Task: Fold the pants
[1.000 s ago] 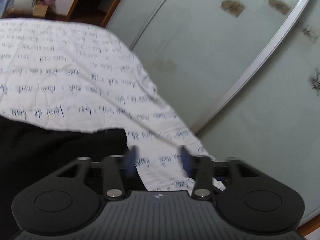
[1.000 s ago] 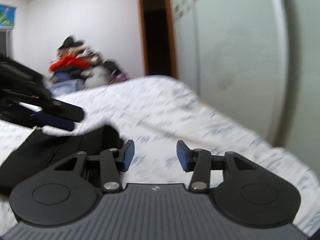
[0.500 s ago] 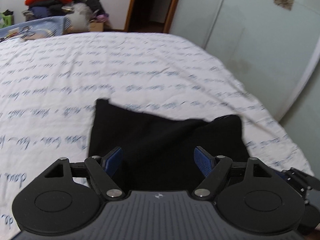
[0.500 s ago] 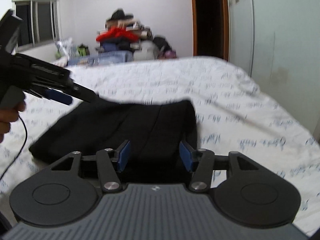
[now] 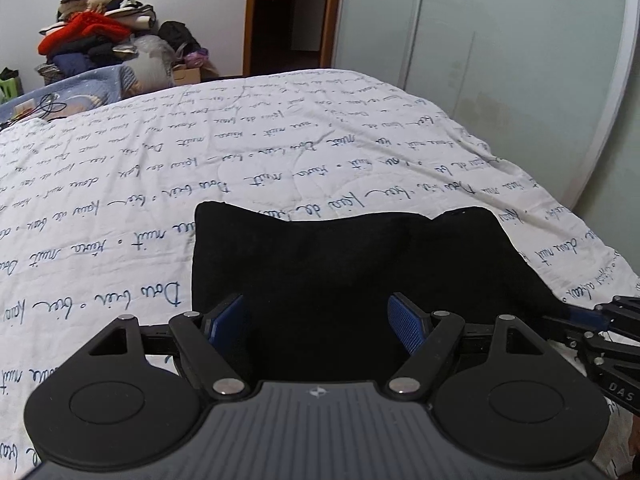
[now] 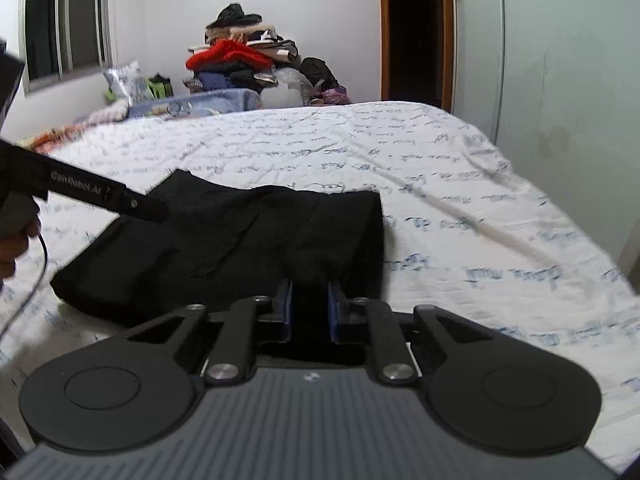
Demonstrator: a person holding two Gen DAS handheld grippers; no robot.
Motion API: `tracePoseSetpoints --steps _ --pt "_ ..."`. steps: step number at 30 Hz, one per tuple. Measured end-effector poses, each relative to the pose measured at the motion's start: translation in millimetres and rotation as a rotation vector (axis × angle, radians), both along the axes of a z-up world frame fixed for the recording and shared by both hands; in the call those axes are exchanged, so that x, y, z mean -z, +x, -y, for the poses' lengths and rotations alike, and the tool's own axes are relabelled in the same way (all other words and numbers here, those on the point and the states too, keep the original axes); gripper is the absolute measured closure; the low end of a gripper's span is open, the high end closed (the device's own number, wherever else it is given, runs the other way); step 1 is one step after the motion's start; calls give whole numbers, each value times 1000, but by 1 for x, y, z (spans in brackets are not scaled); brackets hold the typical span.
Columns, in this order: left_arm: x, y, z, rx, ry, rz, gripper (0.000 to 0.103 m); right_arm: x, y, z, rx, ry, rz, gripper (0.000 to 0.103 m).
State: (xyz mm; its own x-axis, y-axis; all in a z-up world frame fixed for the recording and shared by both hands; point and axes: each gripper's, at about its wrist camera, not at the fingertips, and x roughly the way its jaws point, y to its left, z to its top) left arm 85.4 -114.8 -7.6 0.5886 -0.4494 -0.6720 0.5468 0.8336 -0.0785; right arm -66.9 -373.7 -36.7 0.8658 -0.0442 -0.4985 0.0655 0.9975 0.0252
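Note:
Black pants (image 5: 340,256) lie folded flat on the white bedspread (image 5: 200,152) with blue script print. My left gripper (image 5: 316,316) hovers open over their near edge, its blue pads (image 5: 404,320) wide apart and pressing on nothing. In the right wrist view the pants (image 6: 224,240) spread to the left. My right gripper (image 6: 310,308) is closing its jaws at their near right corner, and a bunch of black cloth is pinched between the pads. The right gripper (image 5: 576,316) also shows at the left view's right edge. The left gripper (image 6: 156,208) reaches in from the left.
Pale sliding wardrobe doors (image 5: 500,60) run close along the bed's right side. A dark doorway (image 5: 292,16) and a heap of clothes (image 5: 92,36) stand beyond the far end. A hand (image 6: 16,240) with a cable holds the left gripper. A window (image 6: 64,32) is at far left.
The left view swung from the wardrobe onto the pants and its jaws widened. The right gripper came down at the pants' near right corner and its jaws closed on the cloth.

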Motion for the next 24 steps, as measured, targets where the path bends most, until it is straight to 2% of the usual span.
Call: tracePoseSetpoints --steps 2,4,7,10,13,15,16,19,21,24 --pt "5 2 3 2 31 -5 25 4 0 2 11 -2 -22 87" --pt "11 4 3 3 62 -9 25 10 1 4 48 -6 -41 76" --pt "9 5 -3 -4 56 7 25 3 -3 7 70 9 -27 62" --pt "5 13 -6 -30 24 -2 25 -19 -2 3 115 -78 58 62" --pt "9 24 -1 -18 11 -25 23 -33 16 5 43 -29 107 63" --pt "23 30 7 -18 79 -38 20 -29 38 0 -28 -14 86 67" --pt "31 30 9 -16 121 -42 20 -23 52 -2 -58 -14 47 68" --pt "32 21 4 3 142 3 20 9 86 3 -50 -78 -94 67" --pt "22 21 0 5 138 41 20 6 85 10 -45 -41 -91 68" --pt "7 42 3 -27 97 48 20 -17 79 6 -23 -86 -19 67"
